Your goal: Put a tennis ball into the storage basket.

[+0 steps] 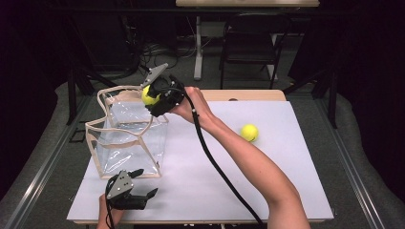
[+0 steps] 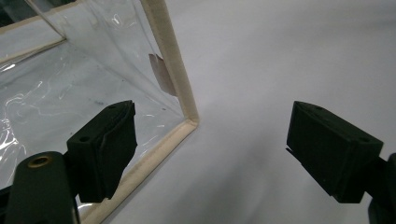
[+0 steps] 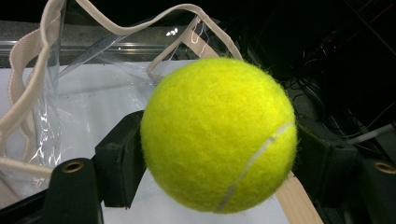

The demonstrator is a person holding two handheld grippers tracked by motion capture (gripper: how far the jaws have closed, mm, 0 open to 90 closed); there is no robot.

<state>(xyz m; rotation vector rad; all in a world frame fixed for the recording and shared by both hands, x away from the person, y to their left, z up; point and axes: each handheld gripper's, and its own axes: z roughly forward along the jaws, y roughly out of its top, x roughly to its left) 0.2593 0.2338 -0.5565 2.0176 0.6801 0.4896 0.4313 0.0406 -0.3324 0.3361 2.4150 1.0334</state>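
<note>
My right gripper (image 1: 154,98) is shut on a yellow tennis ball (image 1: 149,96), held in the air over the far right rim of a clear plastic bag (image 1: 129,143) with cream fabric edging. In the right gripper view the tennis ball (image 3: 219,135) sits squeezed between both black pads, with the bag's wavy rim (image 3: 28,56) behind it. A second tennis ball (image 1: 249,132) lies on the white table surface at the right. My left gripper (image 1: 143,183) stands open near the table's front edge, just beside the bag's near corner (image 2: 189,122), with nothing between its fingers (image 2: 107,149).
The white mat (image 1: 229,176) covers the table, with bare room across its middle and right. A black cable (image 1: 215,167) trails from the right gripper along the forearm. A dark chair (image 1: 250,43) and a table leg (image 1: 197,47) stand beyond the far edge.
</note>
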